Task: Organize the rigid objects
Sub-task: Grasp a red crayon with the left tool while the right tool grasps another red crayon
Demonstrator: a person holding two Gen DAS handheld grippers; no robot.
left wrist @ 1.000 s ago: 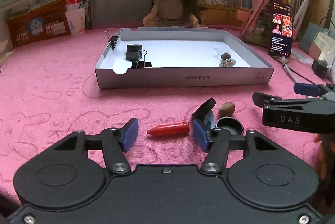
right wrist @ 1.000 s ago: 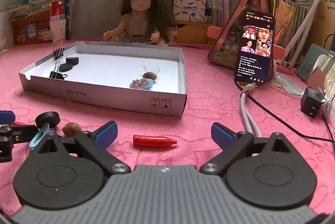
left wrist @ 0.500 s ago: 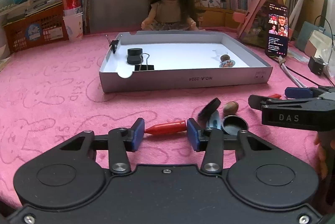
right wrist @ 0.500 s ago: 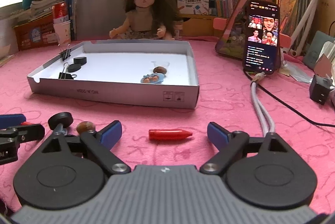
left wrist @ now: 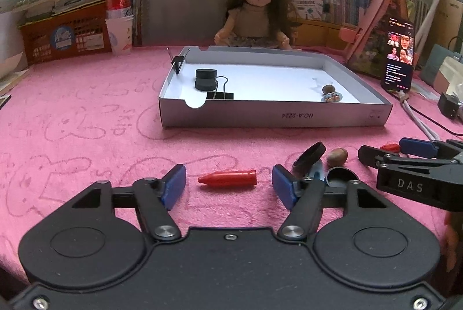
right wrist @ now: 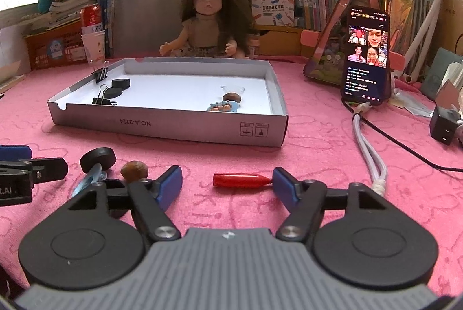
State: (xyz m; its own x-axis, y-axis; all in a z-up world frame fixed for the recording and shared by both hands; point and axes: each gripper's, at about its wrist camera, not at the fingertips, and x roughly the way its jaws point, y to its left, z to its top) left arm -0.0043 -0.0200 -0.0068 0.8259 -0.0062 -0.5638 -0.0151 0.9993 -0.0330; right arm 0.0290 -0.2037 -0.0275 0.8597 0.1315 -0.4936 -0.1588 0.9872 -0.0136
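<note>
Red bullet-shaped plastic caps point(left wrist: 227, 179) point(right wrist: 241, 180) lie low mid-frame, unpinched, straddled for pickup: left gripper point(left wrist: 228, 185) just reopened, right gripper point(right wrist: 227, 184) narrowing.

Left wrist view: the right gripper point(left wrist: 385, 149) is cut off at the right edge; a red tip point(left wrist: 390, 148) shows between its fingers, the rest hidden. A black cap point(left wrist: 340, 176) and a blue clip point(left wrist: 317, 169) are partly hidden behind the left gripper's finger. Right wrist view: the left gripper point(right wrist: 43, 162) is cut off at the left edge. The small blue item point(right wrist: 222, 106) in the box point(right wrist: 173, 126) is too small to identify.
</note>
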